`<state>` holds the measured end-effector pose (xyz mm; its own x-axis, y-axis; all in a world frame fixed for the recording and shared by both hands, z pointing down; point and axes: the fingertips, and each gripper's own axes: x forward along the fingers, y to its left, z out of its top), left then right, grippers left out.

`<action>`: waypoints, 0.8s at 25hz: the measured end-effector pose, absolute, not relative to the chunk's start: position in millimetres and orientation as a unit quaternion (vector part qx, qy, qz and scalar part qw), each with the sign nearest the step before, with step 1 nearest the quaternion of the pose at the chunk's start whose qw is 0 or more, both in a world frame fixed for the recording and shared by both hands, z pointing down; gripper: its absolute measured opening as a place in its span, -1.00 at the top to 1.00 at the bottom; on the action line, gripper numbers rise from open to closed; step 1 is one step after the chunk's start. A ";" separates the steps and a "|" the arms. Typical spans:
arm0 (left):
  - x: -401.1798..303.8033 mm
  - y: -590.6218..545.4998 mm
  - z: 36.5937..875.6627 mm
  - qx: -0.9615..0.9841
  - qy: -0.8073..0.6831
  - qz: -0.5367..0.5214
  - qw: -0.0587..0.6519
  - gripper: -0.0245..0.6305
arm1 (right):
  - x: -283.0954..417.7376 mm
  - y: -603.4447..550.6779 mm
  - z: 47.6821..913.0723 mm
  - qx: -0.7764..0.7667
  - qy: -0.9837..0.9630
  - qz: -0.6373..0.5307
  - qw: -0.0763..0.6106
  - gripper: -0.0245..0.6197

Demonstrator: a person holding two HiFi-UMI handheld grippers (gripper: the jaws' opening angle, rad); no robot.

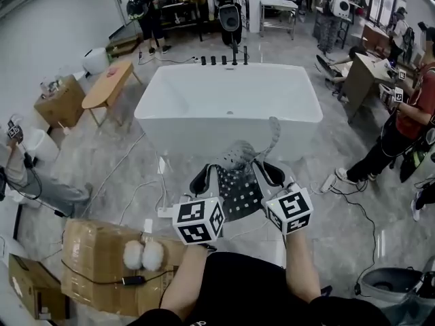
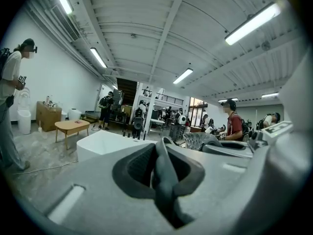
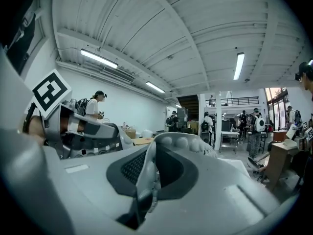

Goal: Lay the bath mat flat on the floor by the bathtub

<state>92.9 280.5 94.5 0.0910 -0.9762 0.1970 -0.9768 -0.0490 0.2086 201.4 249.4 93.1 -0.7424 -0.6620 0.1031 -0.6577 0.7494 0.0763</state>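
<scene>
While pinching the bath mat (image 1: 239,185) tight in the jaws of the left gripper (image 1: 202,176) and the right gripper (image 1: 272,174), holds it up in the air before the bathtub (image 1: 228,107), not yet on the floor (image 1: 102,161); next, needs a slow drop down low, a spread out flat, then a let-go

At twelve o'clock the bathtub (image 1: 228,107) walls off the way ahead. The floor (image 1: 81,148) beside it at eleven o'clock is bare. Cables (image 1: 119,165) trail across at ten o'clock (flat on the tiles). A cardboard box (image 1: 102,257) blocks eight o'clock, a grey bin (image 1: 389,287) four o'clock, and a standing person (image 1: 401,128) three o'clock.
</scene>
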 end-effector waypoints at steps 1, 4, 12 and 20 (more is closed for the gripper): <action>91.1 278.8 95.5 0.723 -0.675 0.002 0.147 0.87 | 200.0 248.2 93.9 0.352 -0.934 -0.017 0.064 0.85; 84.6 267.5 101.7 0.722 -0.674 0.005 0.154 0.87 | 196.1 239.8 99.0 0.354 -0.933 -0.015 0.069 0.85; 79.0 225.7 121.1 0.737 -0.651 -0.011 0.183 0.87 | 196.1 216.4 115.3 0.375 -0.921 -0.024 0.101 0.85; 64.8 180.7 137.6 0.751 -0.626 -0.016 0.208 0.87 | 190.1 174.8 122.1 0.400 -0.910 -0.019 0.111 0.85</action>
<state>64.8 180.7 137.6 0.2152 -0.9473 0.2372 -0.9342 -0.1289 0.3327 190.1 174.8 122.1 -0.6559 -0.7314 0.1867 -0.7228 0.6798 0.1239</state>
